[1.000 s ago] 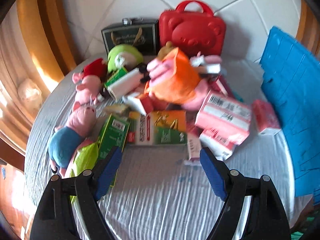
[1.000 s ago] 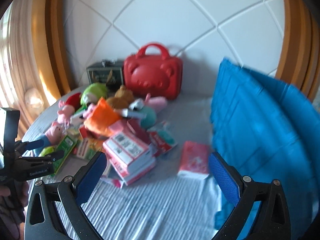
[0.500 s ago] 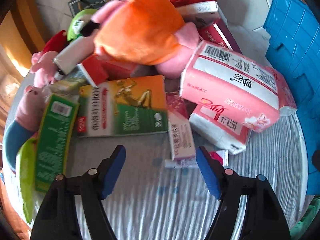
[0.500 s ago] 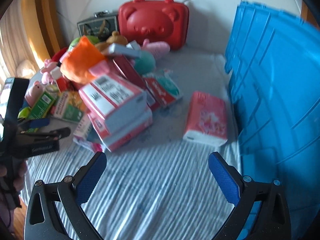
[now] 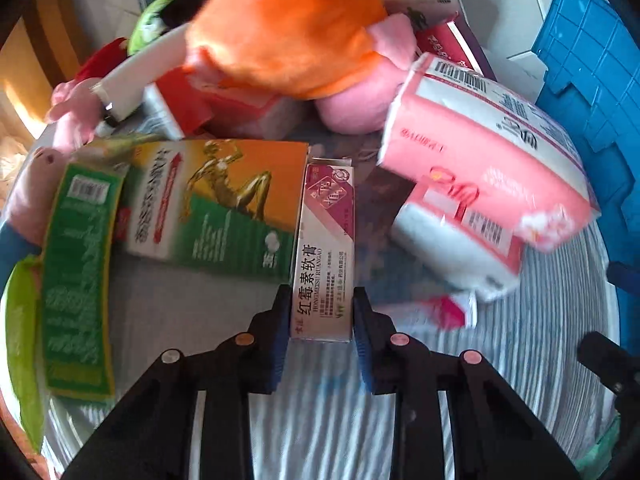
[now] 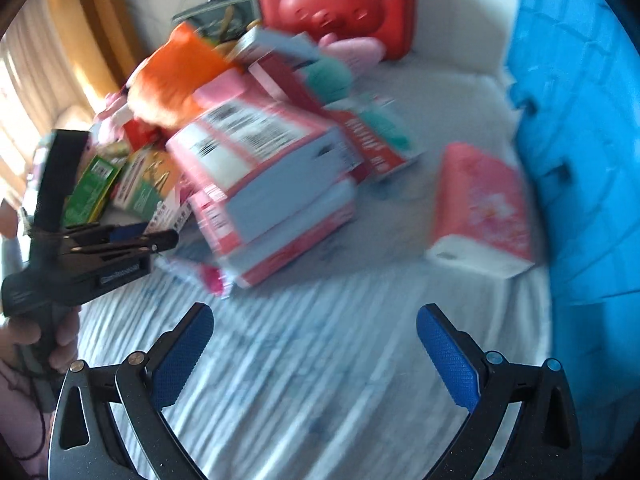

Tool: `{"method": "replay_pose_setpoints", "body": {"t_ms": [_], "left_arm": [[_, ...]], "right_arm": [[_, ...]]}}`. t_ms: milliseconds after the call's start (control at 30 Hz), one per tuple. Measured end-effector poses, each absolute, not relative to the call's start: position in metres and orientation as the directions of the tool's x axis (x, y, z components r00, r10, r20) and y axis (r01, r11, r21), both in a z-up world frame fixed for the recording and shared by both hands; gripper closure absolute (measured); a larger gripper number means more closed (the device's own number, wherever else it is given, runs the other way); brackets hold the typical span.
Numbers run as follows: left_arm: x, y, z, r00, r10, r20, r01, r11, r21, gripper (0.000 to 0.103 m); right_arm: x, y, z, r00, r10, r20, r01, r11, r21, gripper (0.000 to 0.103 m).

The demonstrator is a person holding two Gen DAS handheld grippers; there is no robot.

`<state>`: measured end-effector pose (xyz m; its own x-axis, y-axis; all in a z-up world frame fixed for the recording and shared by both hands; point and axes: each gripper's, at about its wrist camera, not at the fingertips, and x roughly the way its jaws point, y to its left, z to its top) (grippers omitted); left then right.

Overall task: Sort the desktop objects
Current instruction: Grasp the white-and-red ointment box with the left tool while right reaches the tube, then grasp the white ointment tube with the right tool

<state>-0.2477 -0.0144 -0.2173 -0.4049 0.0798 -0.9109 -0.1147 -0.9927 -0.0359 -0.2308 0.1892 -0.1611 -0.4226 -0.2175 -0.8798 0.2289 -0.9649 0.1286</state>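
**Left tool closing on ointment carton**

Crowded all around: green-and-orange cardboard box (image 5: 216, 204) touching the left side, pink plastic tissue packs (image 5: 484, 160) near on the right, orange-dressed pink plush toy (image 5: 288, 28) behind. Narrow white-and-maroon ointment carton (image 5: 326, 252), lying on striped counter cloth (image 5: 320, 420), near end between closing blue pads of left tool (image 5: 321, 320). Right tool (image 6: 314, 344) wide, holding nothing. Right view blurred; blue plastic crate (image 6: 580, 120) cut off.

My left gripper (image 5: 321, 320) and right gripper (image 6: 315, 344) look alike: black skeletal frames, blue textured pads on the fingers (image 6: 182, 360), and round metal screws.
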Motion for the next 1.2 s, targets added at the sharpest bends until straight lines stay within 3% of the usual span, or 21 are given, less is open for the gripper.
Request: {"method": "replay_pose_setpoints", "body": {"t_ms": [67,133,200,267,733,867,1000,1133,1200], "left_arm": [[-0.229,-0.025,-0.214,-0.401,0.073,-0.913,-0.115,-0.993,-0.029,0.074],[-0.212,-0.032,-0.215,-0.398,0.049,-0.916,-0.117,-0.993,-0.002,0.074],[-0.199,-0.04,-0.218,-0.399,-0.014,-0.917,-0.103,-0.993,0.059,0.074],[-0.191,-0.051,-0.224,-0.373,-0.015,-0.928,-0.086,-0.995,0.051,0.074],[-0.21,-0.075,-0.233,-0.365,0.037,-0.93,-0.017,-0.999,-0.033,0.067],[-0.207,-0.07,-0.232,-0.359,0.03,-0.933,-0.038,-0.999,-0.017,0.067],[-0.203,-0.068,-0.23,-0.355,0.033,-0.934,-0.03,-0.999,-0.024,0.067],[-0.2,-0.068,-0.227,-0.352,0.039,-0.935,-0.02,-0.999,-0.034,0.075],[-0.197,-0.067,-0.225,-0.349,0.054,-0.936,-0.023,-0.999,-0.049,0.075]], "right_arm": [[-0.231,0.172,-0.168,-0.399,-0.26,-0.879,0.264,-0.951,0.162,0.0],[-0.231,0.155,-0.171,-0.388,-0.272,-0.88,0.297,-0.941,0.159,0.008],[-0.232,0.135,-0.175,-0.371,-0.281,-0.885,0.344,-0.927,0.15,0.031],[-0.234,0.117,-0.181,-0.35,-0.289,-0.891,0.384,-0.912,0.145,0.041],[-0.264,0.061,-0.221,-0.335,-0.202,-0.92,0.487,-0.873,0.015,0.039],[-0.254,0.055,-0.22,-0.275,-0.216,-0.937,0.508,-0.86,0.05,0.064],[-0.258,0.047,-0.219,-0.295,-0.209,-0.933,0.506,-0.862,0.033,0.063],[-0.272,0.042,-0.223,-0.299,-0.215,-0.93,0.465,-0.884,0.055,0.064],[-0.274,0.038,-0.223,-0.32,-0.178,-0.931,0.458,-0.889,0.013,0.085]]}}
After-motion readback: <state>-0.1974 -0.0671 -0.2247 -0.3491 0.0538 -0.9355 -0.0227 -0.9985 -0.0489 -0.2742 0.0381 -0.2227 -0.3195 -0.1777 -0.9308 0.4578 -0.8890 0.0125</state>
